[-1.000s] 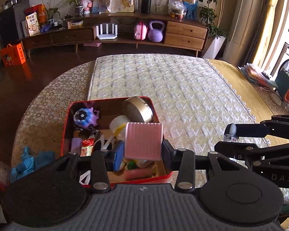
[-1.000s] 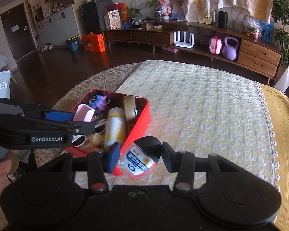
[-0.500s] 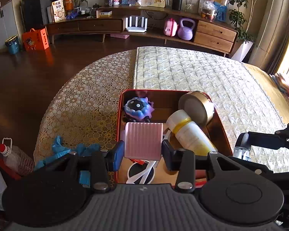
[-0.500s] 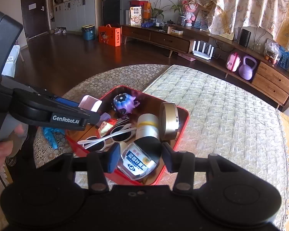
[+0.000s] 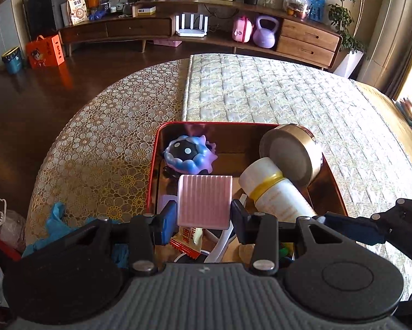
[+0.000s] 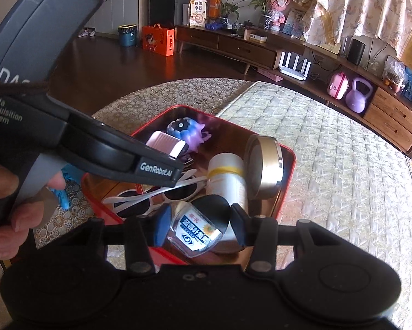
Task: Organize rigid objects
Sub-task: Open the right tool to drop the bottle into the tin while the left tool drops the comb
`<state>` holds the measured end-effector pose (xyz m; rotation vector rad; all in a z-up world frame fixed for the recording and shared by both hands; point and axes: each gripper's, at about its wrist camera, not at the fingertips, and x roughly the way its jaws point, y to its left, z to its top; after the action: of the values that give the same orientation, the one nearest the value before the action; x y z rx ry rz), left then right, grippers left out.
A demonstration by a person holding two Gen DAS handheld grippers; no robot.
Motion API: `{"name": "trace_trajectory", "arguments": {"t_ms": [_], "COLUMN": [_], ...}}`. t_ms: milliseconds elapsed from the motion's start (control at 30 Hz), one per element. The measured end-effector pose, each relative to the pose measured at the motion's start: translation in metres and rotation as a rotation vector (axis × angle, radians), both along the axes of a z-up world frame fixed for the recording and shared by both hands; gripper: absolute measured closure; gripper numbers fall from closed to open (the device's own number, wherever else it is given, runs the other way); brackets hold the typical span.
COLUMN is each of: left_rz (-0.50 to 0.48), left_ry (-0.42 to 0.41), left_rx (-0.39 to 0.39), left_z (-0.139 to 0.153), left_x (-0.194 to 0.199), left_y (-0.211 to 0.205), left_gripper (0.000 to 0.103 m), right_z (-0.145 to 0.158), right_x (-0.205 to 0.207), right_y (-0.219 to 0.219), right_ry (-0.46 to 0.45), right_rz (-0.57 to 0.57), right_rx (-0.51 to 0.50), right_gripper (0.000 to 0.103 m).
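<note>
A red tin lies on the bed, holding a blue-purple toy, a gold-lidded round jar, a white bottle with a yellow band, white sunglasses and a snack packet. My left gripper is shut on a pink ribbed box, held over the tin's near left part. My right gripper is shut on a small clear bottle with a black cap, held over the tin's near edge.
The tin rests where a gold lace cover meets a quilted pad. A blue cloth lies left of the tin, a plastic bottle beyond the bed's edge. A long wooden cabinet stands far behind. A hand holds the left gripper.
Both grippers have sunk and moved in over the red tin, each carrying its object. The tin and its contents look larger and closer in both views.
</note>
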<state>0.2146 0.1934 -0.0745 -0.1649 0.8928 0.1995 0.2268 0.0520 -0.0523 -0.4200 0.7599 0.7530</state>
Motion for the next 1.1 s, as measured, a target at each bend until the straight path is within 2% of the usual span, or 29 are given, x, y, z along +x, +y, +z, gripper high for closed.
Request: {"name": "trace_trajectory", "arguments": {"t_ms": [333,667,767,833,1100], "left_rz": [-0.036,-0.025,-0.010,-0.008,-0.013], "left_ry": [0.020,0.042,0.038,0.024,-0.029], "left_rx": [0.006,-0.012,0.009,-0.013,0.004], "left_z": [-0.012,-0.017,-0.015,-0.012,0.005], "left_x": [0.006,0.001,-0.003,-0.008,-0.027], "left_y": [-0.010,-0.012,-0.013,-0.012,-0.021], "left_gripper": [0.061,0.061,0.053,0.039,0.038], "right_z": [-0.004,0.006,0.011,0.015,0.030], "right_x": [0.002,-0.003,-0.008,-0.010,-0.019], "right_y": [-0.002,-0.012,-0.018,-0.022,-0.040], "right_ry": [0.009,0.029,0.013,0.010,0.012], "right_rz": [-0.006,-0.020,-0.021,-0.025,-0.040], "right_rx": [0.004,0.047,0.053,0.061,0.102], "right_gripper": [0.061,0.050,0.048,0.046,0.039]}}
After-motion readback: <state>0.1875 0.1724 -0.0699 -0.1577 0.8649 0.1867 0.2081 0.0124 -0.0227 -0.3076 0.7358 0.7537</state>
